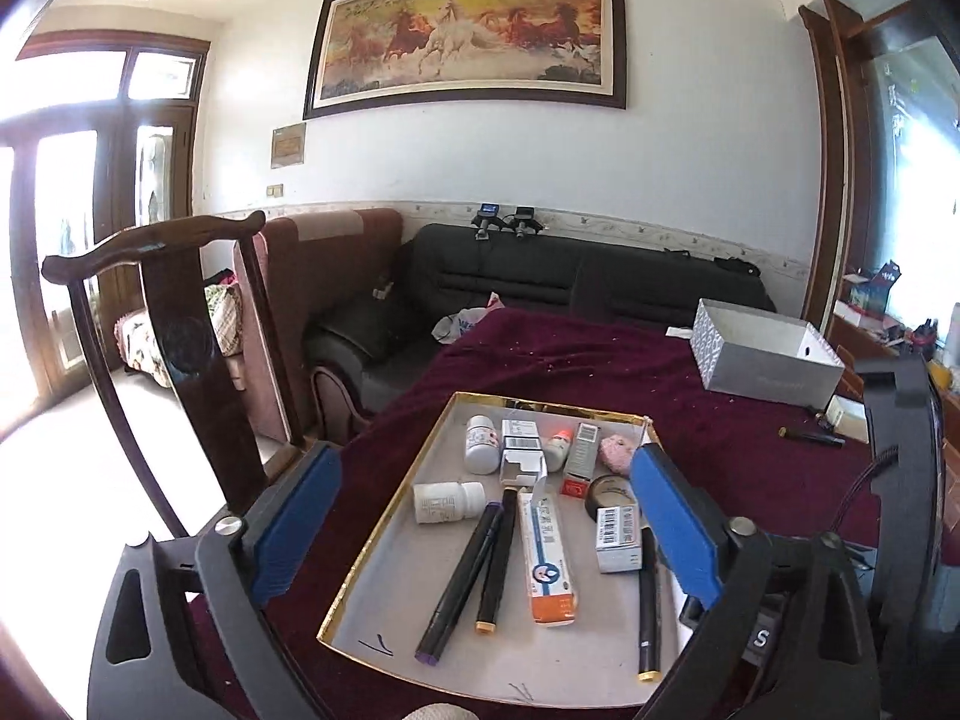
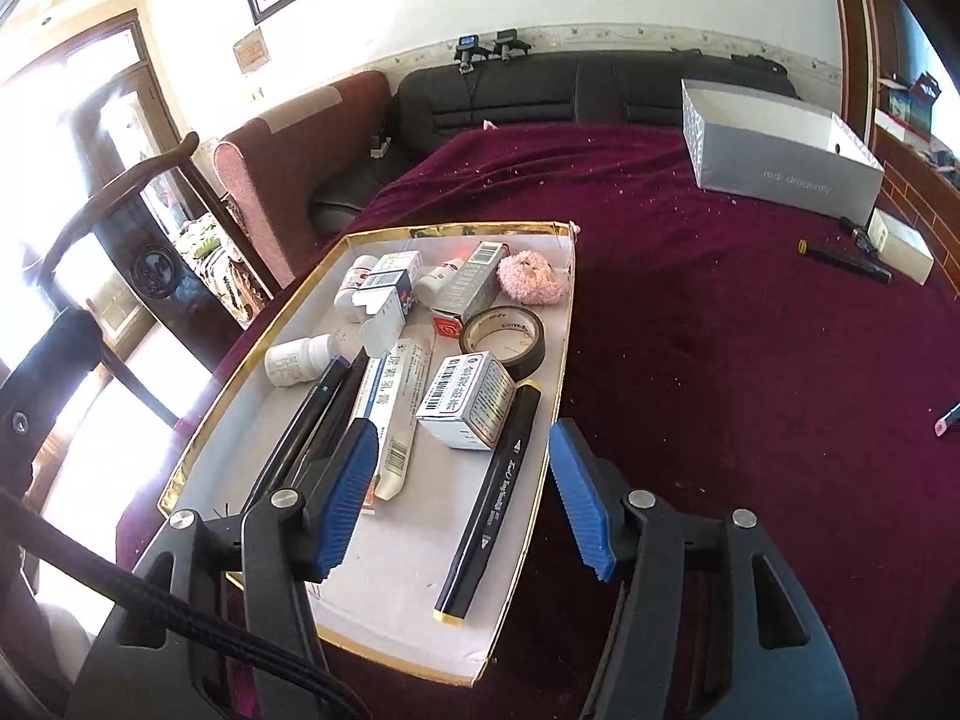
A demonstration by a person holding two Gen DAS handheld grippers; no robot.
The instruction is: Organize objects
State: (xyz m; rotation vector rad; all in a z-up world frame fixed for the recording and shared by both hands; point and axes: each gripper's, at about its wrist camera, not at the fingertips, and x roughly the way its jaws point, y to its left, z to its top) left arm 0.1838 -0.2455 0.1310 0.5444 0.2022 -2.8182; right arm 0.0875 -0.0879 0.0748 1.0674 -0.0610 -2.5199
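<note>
Maroon cloth covers the tabletop (image 2: 690,312) under me. My left gripper (image 1: 480,516) stands wide and empty above the tray (image 1: 360,612); my right gripper (image 2: 462,498) is half spread, empty, over a black marker (image 2: 489,504). Bottles, cartons, tape roll (image 2: 504,339) fill the tray. Grey box (image 2: 774,150) sits well apart.

The tape roll (image 1: 612,495) is half hidden behind the left tool's right finger (image 1: 675,525). The pink-tipped pen (image 2: 948,420) is cut off at the right edge.
</note>
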